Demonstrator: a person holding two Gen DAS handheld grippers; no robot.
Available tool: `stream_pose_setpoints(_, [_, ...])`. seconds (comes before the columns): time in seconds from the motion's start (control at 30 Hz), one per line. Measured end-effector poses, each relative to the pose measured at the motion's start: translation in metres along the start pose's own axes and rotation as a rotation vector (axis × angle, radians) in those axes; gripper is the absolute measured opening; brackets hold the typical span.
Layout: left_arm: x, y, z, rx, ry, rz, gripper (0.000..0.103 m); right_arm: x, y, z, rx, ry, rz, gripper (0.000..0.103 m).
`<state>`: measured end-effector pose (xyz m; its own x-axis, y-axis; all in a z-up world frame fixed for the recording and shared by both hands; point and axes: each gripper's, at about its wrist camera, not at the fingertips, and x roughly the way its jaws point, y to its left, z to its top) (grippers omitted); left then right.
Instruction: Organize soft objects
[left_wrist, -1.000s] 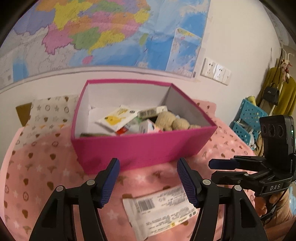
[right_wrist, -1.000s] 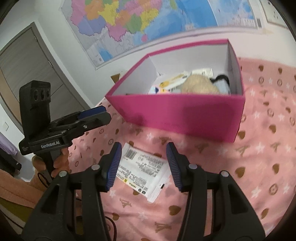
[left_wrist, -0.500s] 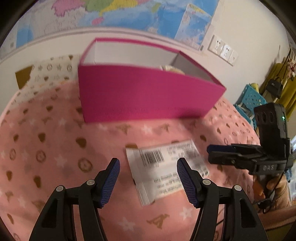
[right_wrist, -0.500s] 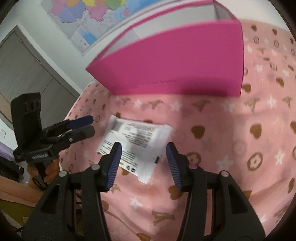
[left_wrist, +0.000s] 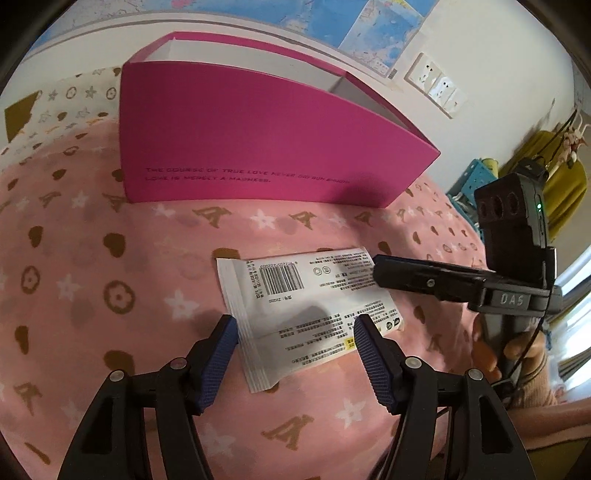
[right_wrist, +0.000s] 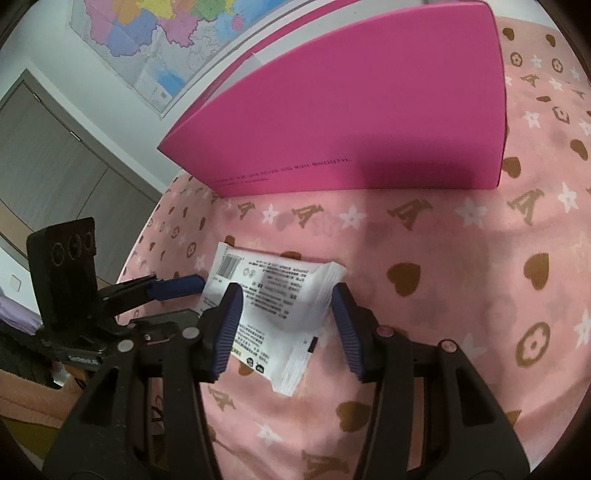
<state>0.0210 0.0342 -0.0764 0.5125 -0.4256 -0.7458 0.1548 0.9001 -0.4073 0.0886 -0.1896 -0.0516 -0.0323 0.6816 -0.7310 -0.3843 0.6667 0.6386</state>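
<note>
While a white packet (left_wrist: 306, 302) is lying flat on the pink blanket (left_wrist: 92, 280) in front of the magenta box (left_wrist: 258, 147), the left gripper (left_wrist: 293, 332) is straddling its near end with fingers apart, and the right gripper (right_wrist: 286, 299), fingers opening, is bracketing the other end without pressing.

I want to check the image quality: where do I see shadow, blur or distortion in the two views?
Left wrist view: sharp; the white packet carries a soft shadow, and the pink box edges bow from the fisheye. Right wrist view: packet print slightly blurred, a broad shadow on the pink blanket below the box, dark corners.
</note>
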Motion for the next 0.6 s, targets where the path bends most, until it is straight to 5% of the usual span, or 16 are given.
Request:
stream_pose_setpoints(0.27, [0.001,0.008,0.004,-0.079,0.002,-0.093,0.070,-0.005,0.001,0.001,0.011,-0.023,0.049,0.054])
stream_pose_setpoints(0.6, [-0.006,0.005,0.018,-0.066,-0.071,-0.079,0.070,-0.016,0.019,0.017,-0.093,-0.080,0.023,0.054])
